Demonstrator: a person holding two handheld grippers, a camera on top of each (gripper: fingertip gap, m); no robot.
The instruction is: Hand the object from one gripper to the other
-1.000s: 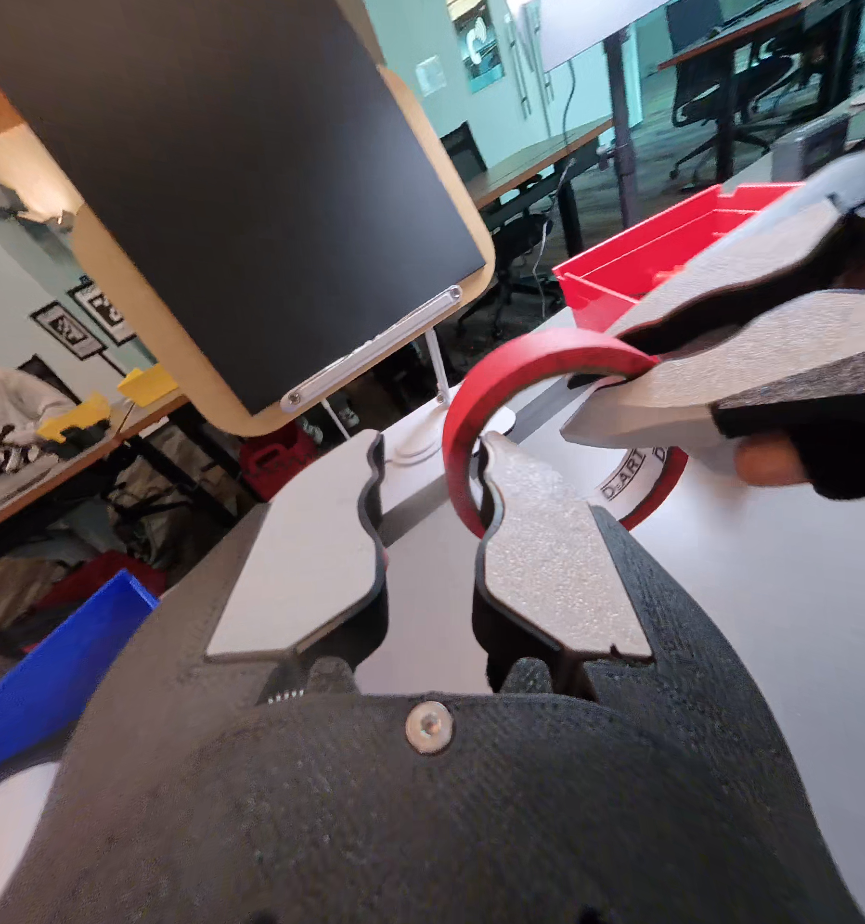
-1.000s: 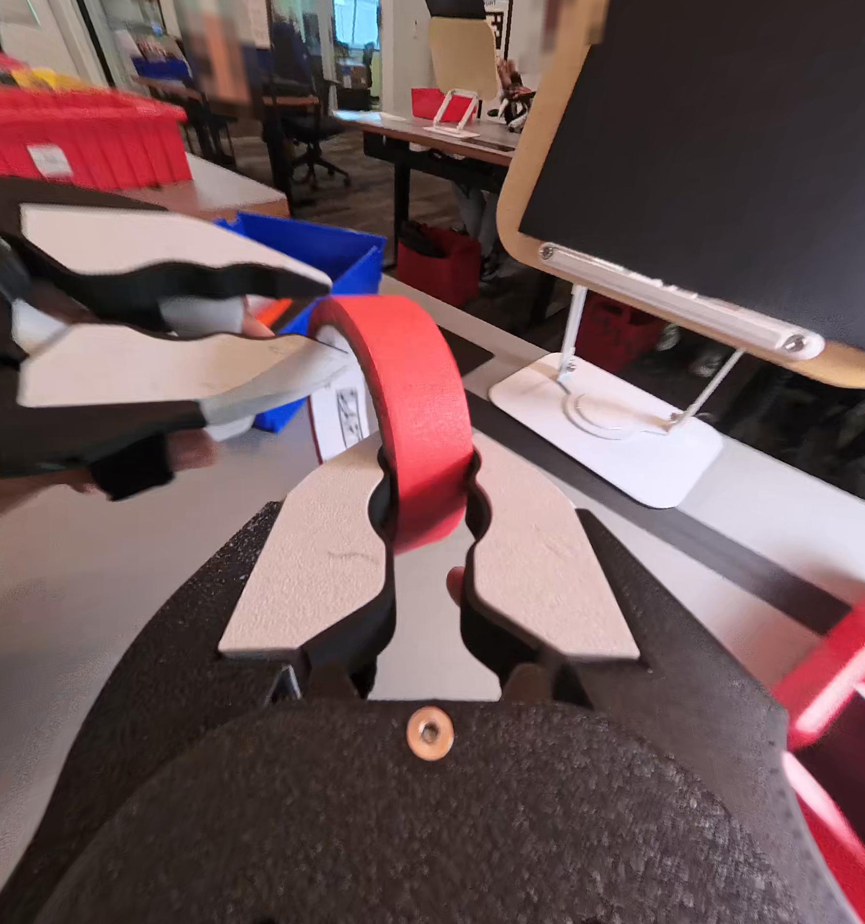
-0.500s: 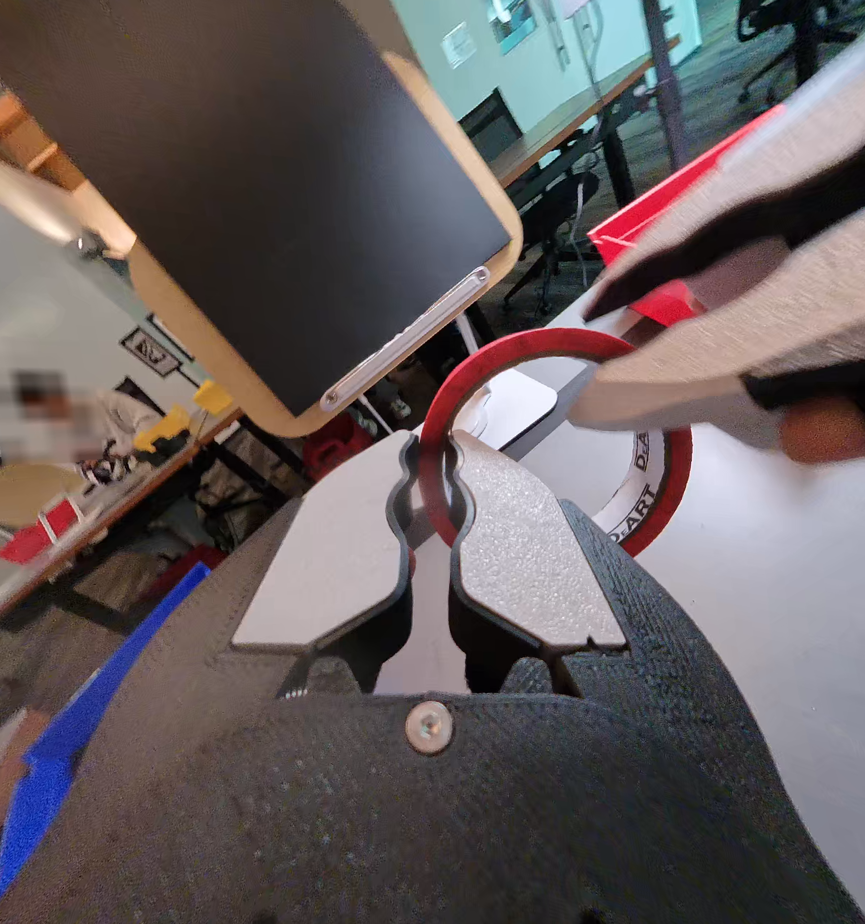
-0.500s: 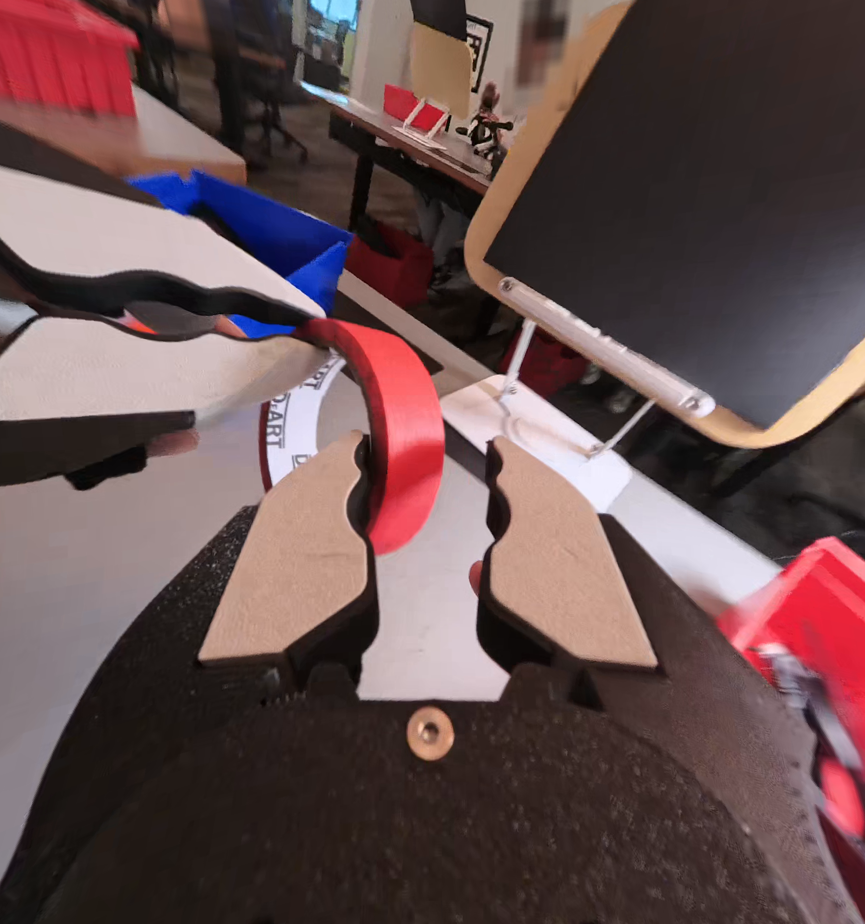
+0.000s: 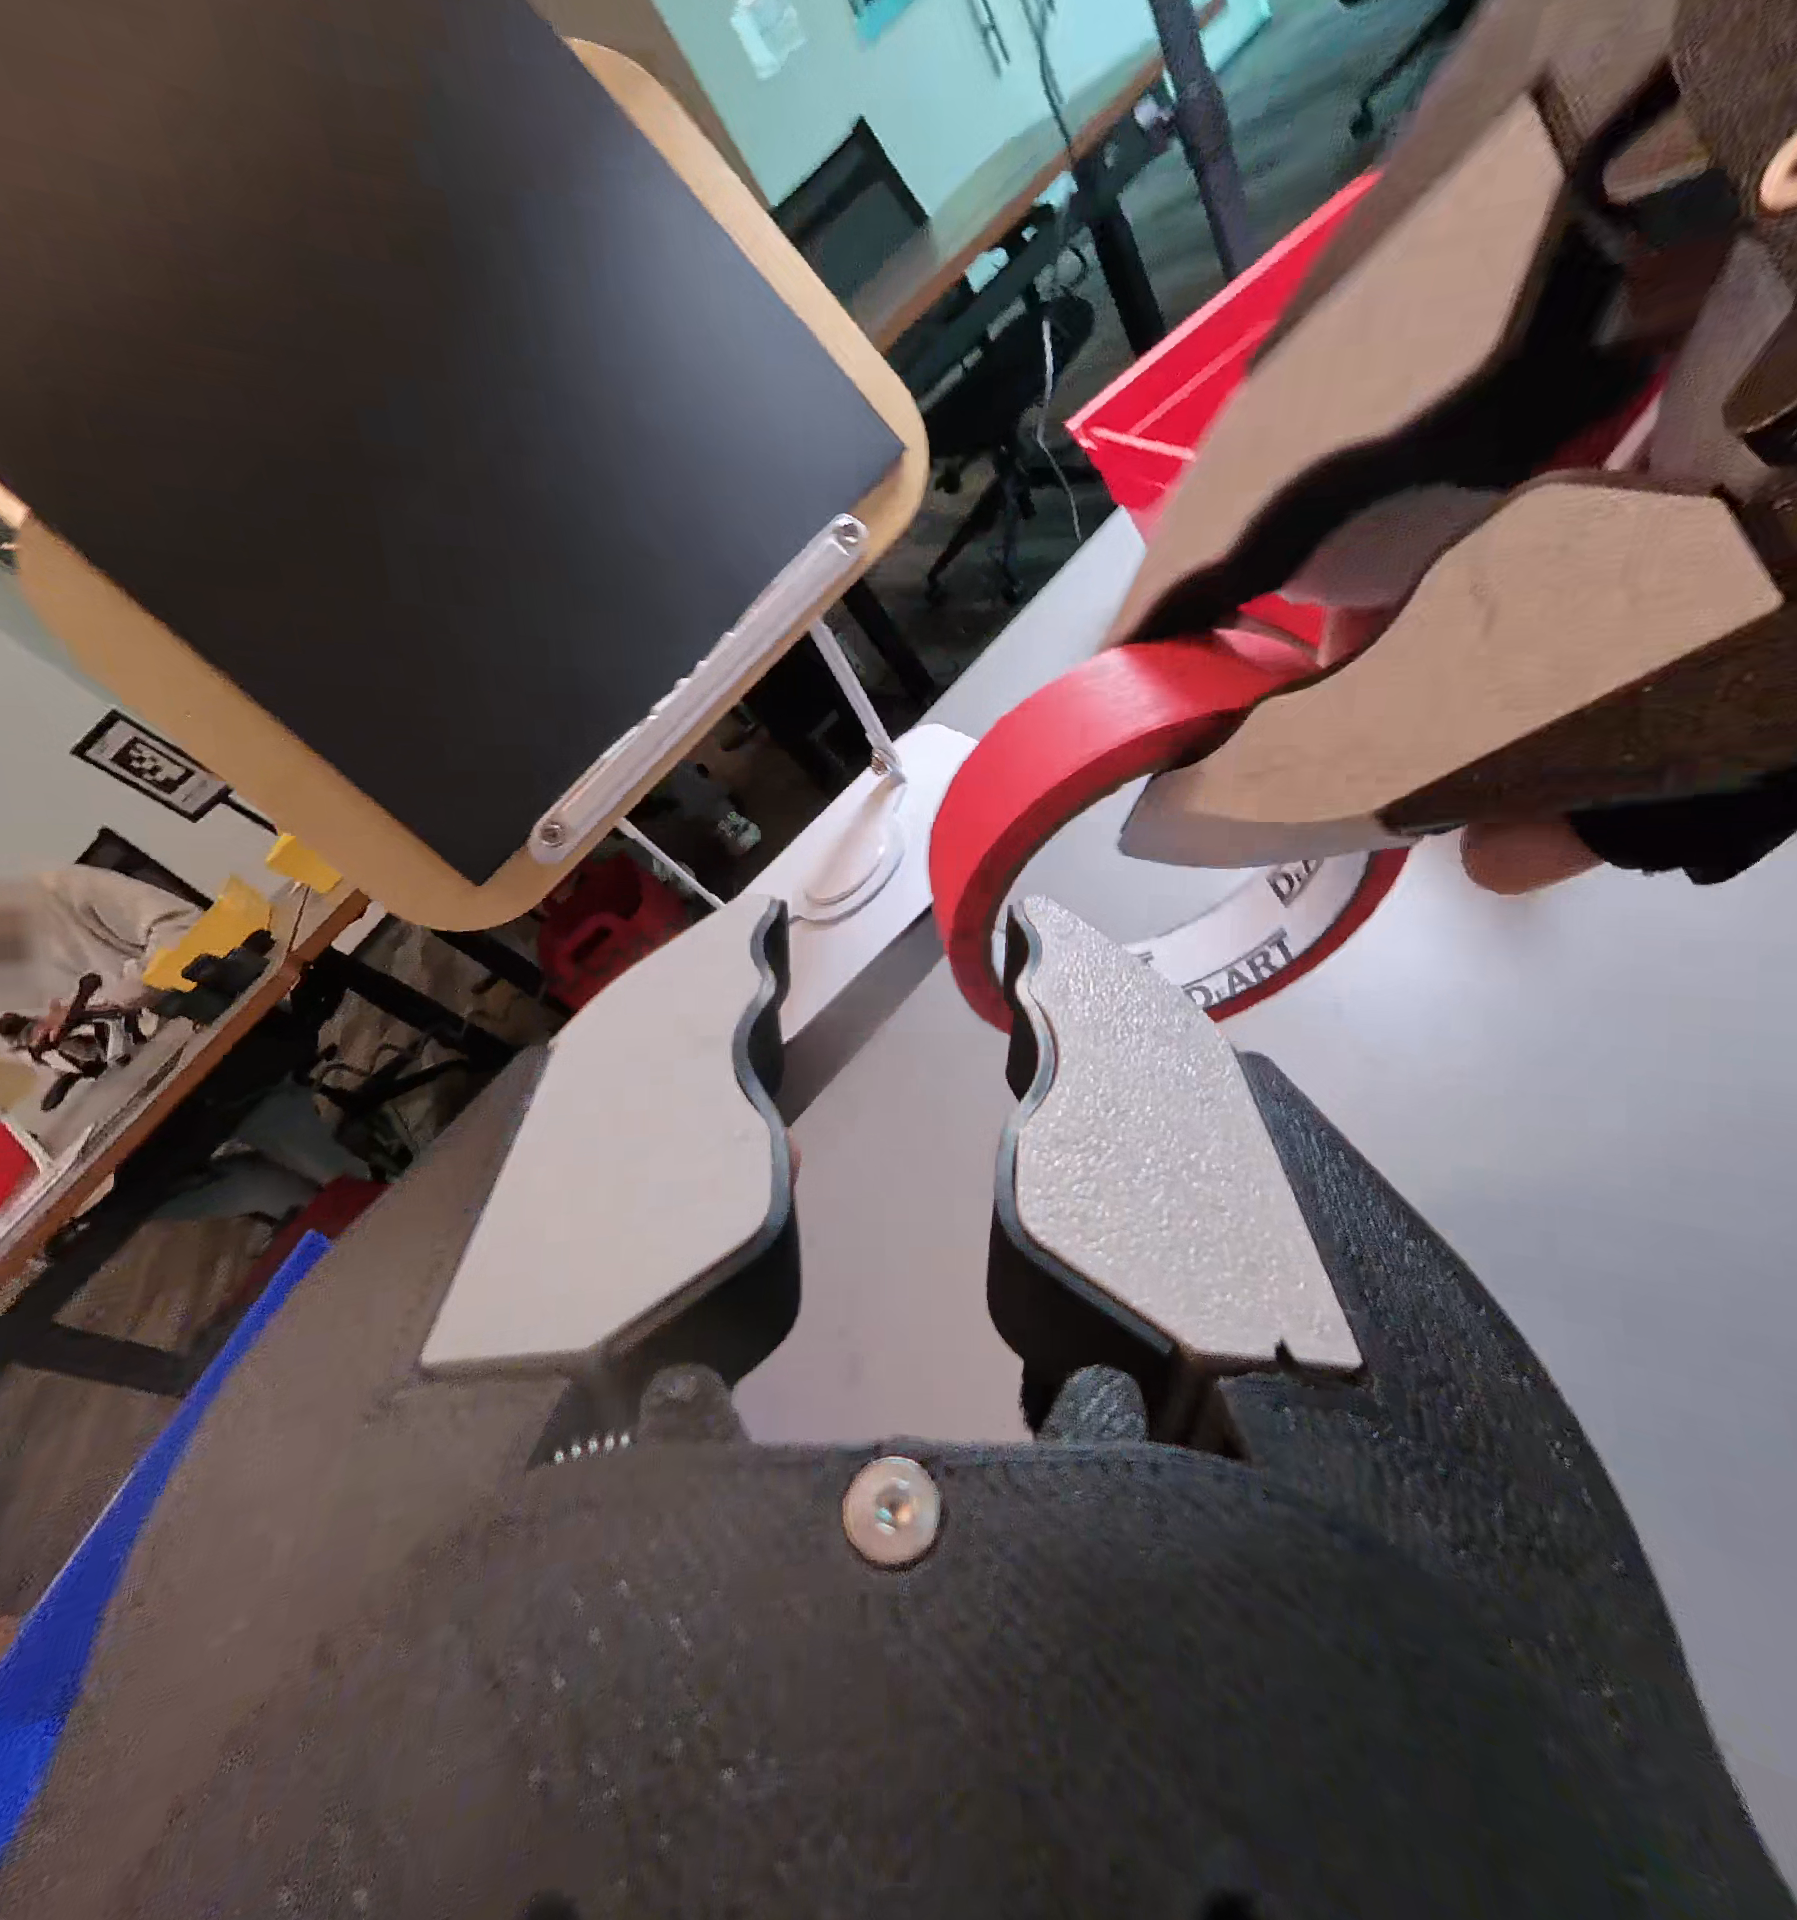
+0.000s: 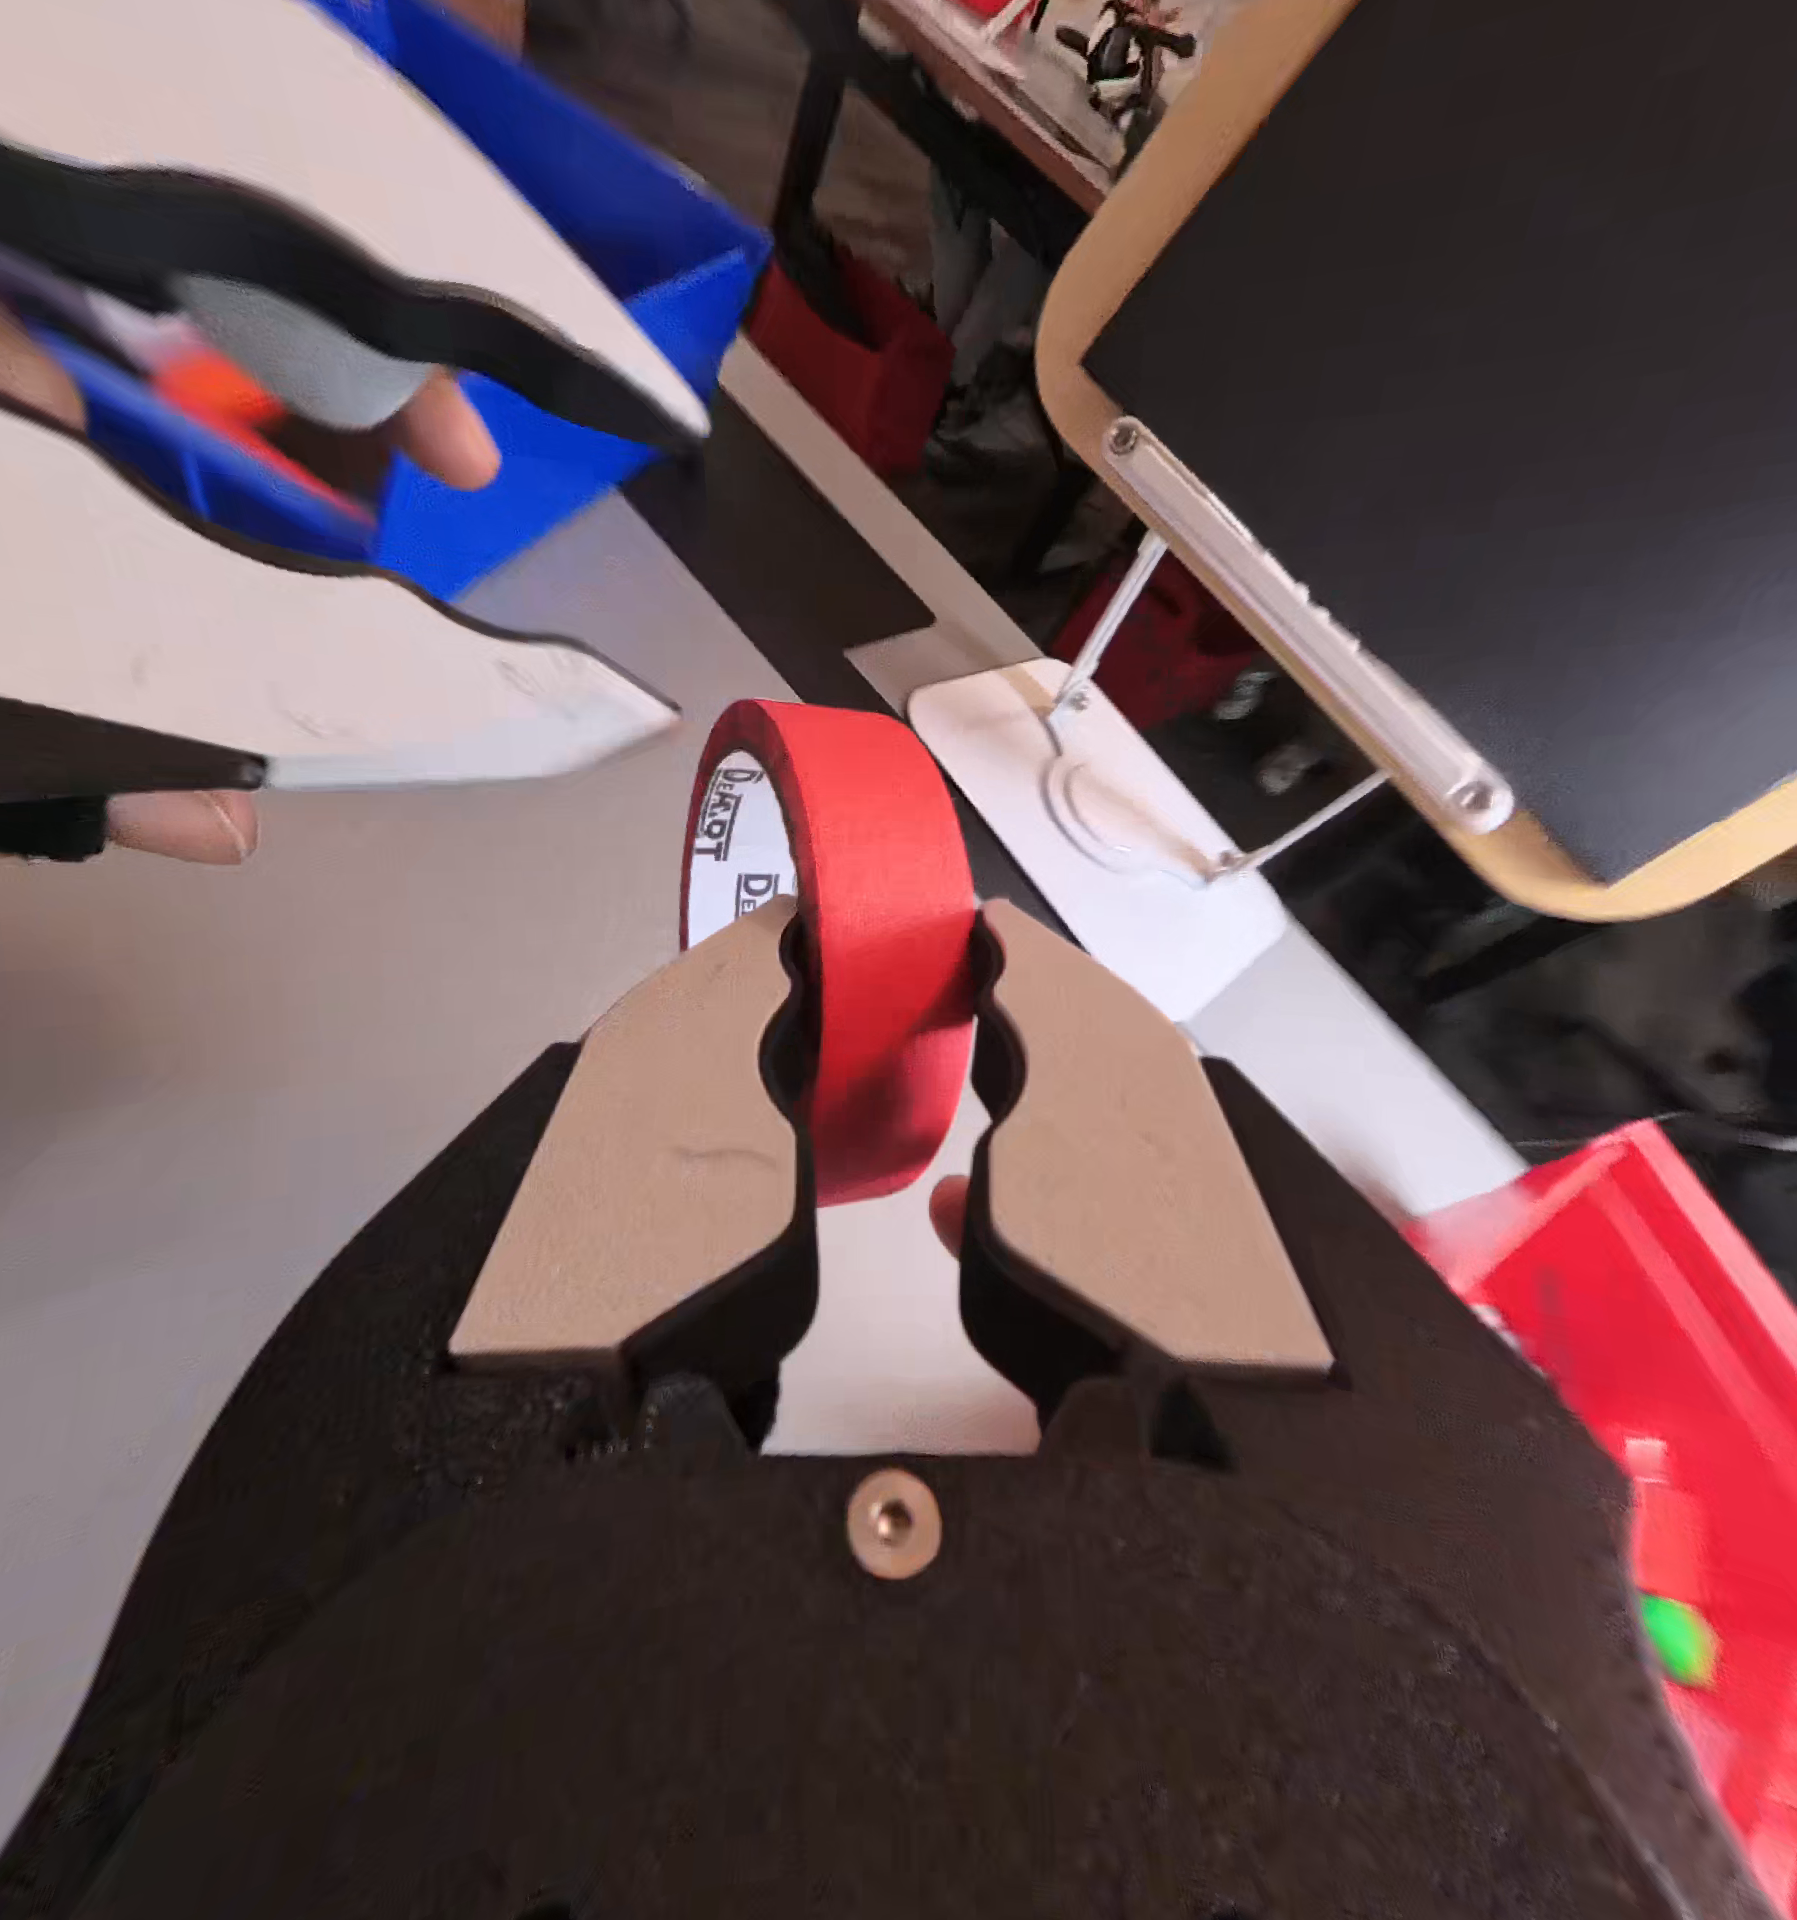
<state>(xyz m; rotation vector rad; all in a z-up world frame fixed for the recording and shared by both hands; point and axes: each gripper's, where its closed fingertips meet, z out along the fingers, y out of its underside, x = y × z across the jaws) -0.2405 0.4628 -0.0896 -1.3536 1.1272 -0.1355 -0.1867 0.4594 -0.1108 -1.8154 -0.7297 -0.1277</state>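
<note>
Between the right gripper's (image 6: pixel 889 997) fingers, the red tape roll (image 6: pixel 873 935) stands on edge, pinched across its width at the lower rim, with most of the ring rising toward 12 o'clock beyond the fingertips. It is held in the air above the white table (image 6: pixel 250 1039). The left gripper (image 5: pixel 894 935) is spread wide and holds nothing; in its own view the roll (image 5: pixel 1081 727) sits at about 1 o'clock, just beside the right-hand finger (image 5: pixel 1133 1122) but not between the two. From the right wrist view that gripper (image 6: pixel 676 571) shows at 10 o'clock, near the roll and apart from it.

As I read it, the roll now rests with the right gripper alone, and the step in hand is drawing the two tools apart cleanly. To do that well, keep the right squeeze steady and the roll upright, since the hold is only on one short arc of the ring and a loose squeeze would let it swing or slip. Back the left gripper out toward 10 o'clock along its own axis, fingers kept wide, so neither tip clips the rim. Mind the black panel (image 6: pixel 1496 364) at 2 o'clock and the red bin (image 6: pixel 1652 1351) at 4 o'clock.
</note>
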